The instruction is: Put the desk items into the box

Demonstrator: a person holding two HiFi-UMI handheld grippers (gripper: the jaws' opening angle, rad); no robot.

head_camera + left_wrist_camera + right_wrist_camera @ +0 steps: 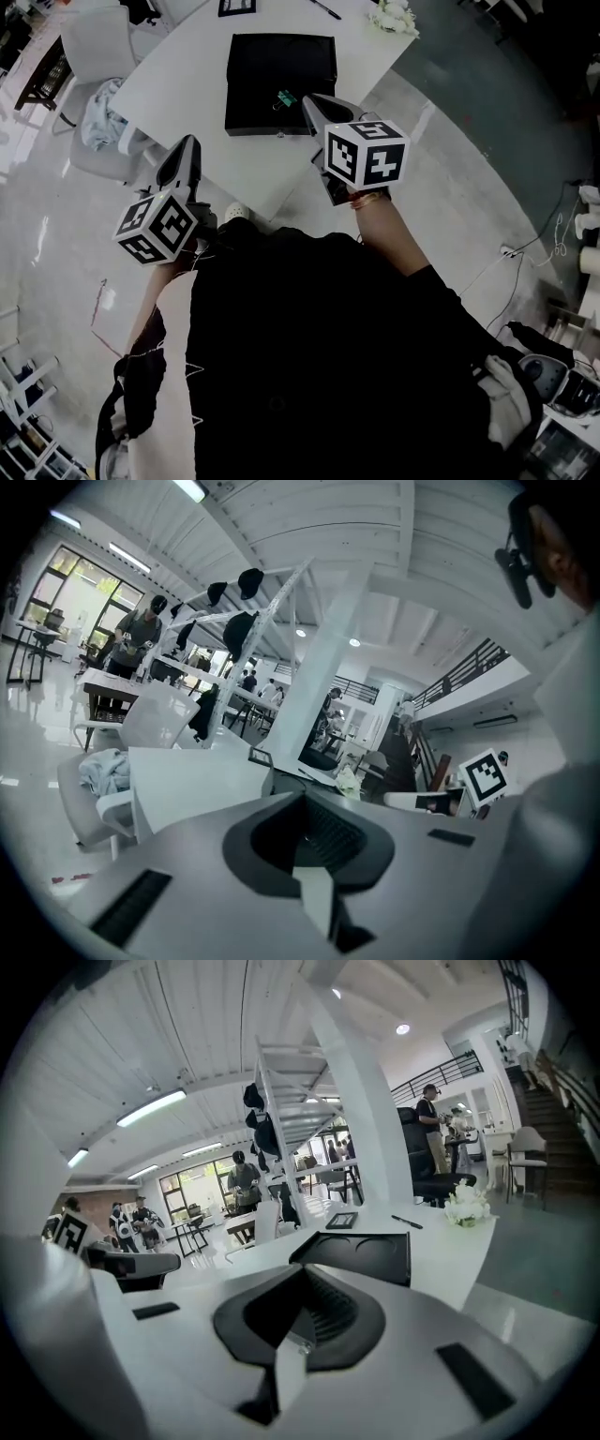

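Box-wise, the black box (272,56) sits on the white table (187,84) right in front of the person, lid off, and the only thing inside it is a small green clip (285,97), looks like a binder clip, lying near the front right corner. The right gripper (309,98) hangs over that same corner, tips just beside the clip, can't tell if it's touching. Its own view shows the two halves pressed together with nothing between them. Same deal for the left gripper (190,142): closed up and empty, held low off the table's near edge, well apart from the box. Farther back on the table there's a black pen (326,9), a little bunch of white flowers (394,17) and a dark picture frame (237,7), all outside the box. Off to the left is a white chair (98,42) with a crumpled cloth (98,124) next to it.
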